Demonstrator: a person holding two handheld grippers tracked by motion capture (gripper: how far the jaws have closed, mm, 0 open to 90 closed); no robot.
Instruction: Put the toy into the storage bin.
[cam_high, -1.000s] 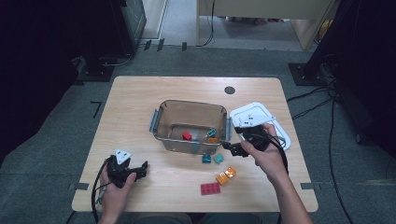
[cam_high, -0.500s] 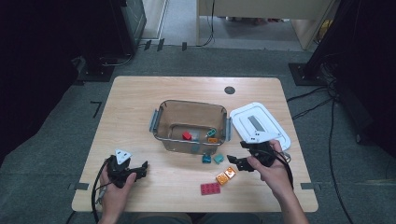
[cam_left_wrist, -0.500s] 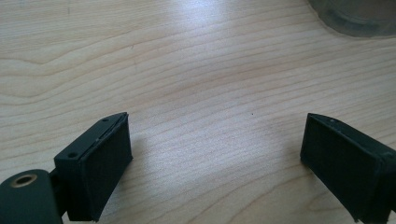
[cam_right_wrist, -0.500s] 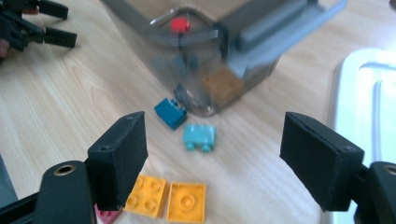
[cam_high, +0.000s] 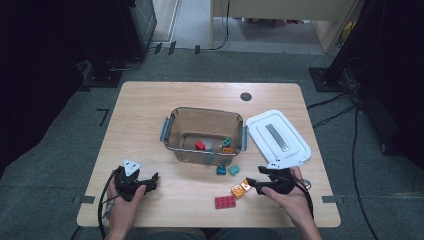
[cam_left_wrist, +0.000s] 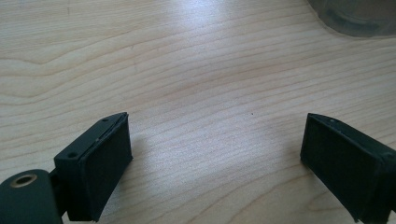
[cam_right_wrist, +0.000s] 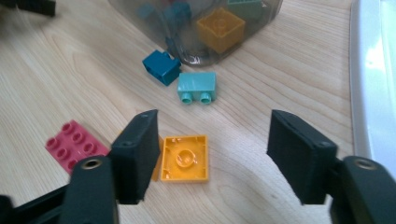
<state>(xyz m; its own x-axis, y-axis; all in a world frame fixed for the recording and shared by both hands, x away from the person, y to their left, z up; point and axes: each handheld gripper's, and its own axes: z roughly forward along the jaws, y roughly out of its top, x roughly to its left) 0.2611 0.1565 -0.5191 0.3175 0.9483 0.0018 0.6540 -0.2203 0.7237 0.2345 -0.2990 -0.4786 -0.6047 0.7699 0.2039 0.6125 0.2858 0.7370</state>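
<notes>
Right tongs (cam_right_wrist: 212, 154) low in frame over pale wooden bench (cam_right_wrist: 280, 79), jaws apart, just been closing, flat orange square plastic brick (cam_right_wrist: 184, 158) between them near the left jaw, unclamped. Pink studded plate (cam_right_wrist: 70, 142) at left, teal brick (cam_right_wrist: 197, 87) above. Left tongs (cam_left_wrist: 215, 158) wide apart, nothing between.

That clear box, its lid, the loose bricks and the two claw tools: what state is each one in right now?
Clear box: open, a few bricks inside.
White lid: off, flat on the table beside the box.
Orange brick: studs down on the table, between the right gripper's jaws, not pinched.
Right gripper: jaws have just been closing, not yet shut.
Left gripper: open, nothing between its jaws.
Red plate: flat, studs up.
</notes>
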